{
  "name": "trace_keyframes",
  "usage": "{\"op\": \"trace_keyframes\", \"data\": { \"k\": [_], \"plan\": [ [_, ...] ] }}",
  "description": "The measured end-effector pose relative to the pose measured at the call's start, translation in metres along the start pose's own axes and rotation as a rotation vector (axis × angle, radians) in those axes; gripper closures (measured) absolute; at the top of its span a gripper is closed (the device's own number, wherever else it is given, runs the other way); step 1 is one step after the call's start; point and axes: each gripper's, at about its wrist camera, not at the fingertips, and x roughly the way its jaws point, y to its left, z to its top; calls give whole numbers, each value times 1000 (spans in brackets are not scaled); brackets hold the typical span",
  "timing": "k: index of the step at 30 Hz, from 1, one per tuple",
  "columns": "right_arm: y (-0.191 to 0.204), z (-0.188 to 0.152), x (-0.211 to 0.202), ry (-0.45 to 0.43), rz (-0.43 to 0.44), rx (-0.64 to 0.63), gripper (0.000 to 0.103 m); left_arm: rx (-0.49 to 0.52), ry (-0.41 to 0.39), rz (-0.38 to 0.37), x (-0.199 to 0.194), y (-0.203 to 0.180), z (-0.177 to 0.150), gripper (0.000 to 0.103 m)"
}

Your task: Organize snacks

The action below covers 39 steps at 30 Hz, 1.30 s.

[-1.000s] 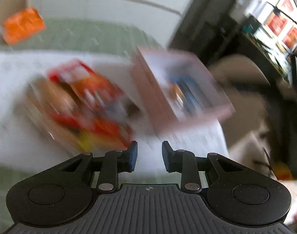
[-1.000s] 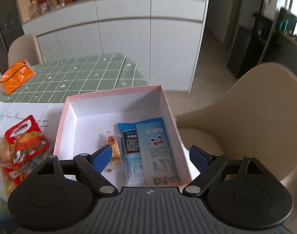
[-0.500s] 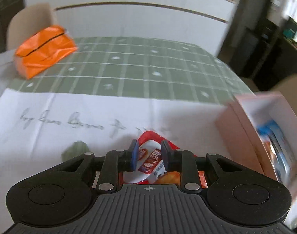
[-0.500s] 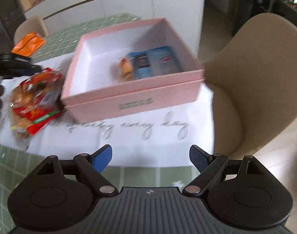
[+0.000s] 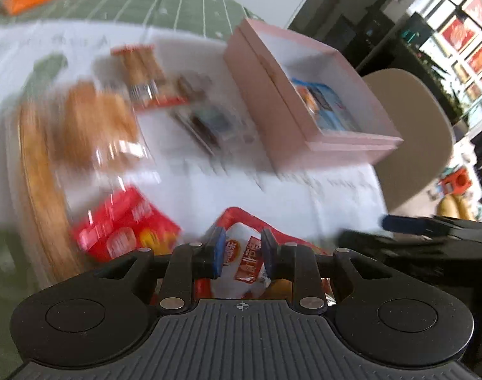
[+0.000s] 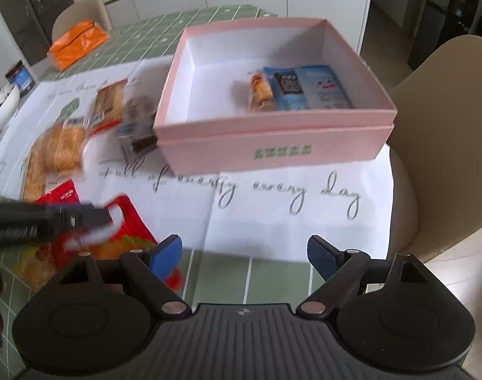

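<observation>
My left gripper point(image 5: 242, 255) is shut on the top of a red snack bag point(image 5: 245, 258) and holds it near the table's front edge; the bag also shows in the right wrist view point(image 6: 127, 234). My right gripper point(image 6: 244, 256) is open and empty, in front of a pink box point(image 6: 272, 152). The box point(image 5: 304, 126) holds a blue packet point(image 6: 307, 87) and a small orange packet point(image 6: 259, 91). Loose snacks lie left of the box: bread packs point(image 6: 59, 150), a wafer pack point(image 6: 108, 103), a dark packet point(image 6: 138, 126) and a small red packet point(image 5: 123, 226).
A white paper mat point(image 6: 272, 215) with script covers the green checked tablecloth point(image 6: 250, 278). An orange bag point(image 6: 78, 42) lies at the far side. A beige chair point(image 6: 446, 126) stands right of the table. A bowl point(image 6: 0, 106) and a jar point(image 6: 19, 76) sit far left.
My left gripper has lifted the red bag and pulled it back towards the front edge. My right gripper has backed away from the box and stays open.
</observation>
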Motion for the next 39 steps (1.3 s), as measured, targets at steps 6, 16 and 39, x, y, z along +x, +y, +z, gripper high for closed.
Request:
{"op": "trace_keyframes", "data": {
  "k": [6, 16, 39],
  "plan": [
    [4, -19, -11, 17, 2, -22, 16, 20, 54, -61, 4, -26, -32, 75],
    [-7, -47, -23, 36, 8, -18, 14, 27, 35, -17, -20, -27, -51, 75],
    [-60, -62, -31, 72, -127, 143, 14, 117, 78, -61, 34, -81, -33, 60]
  ]
}}
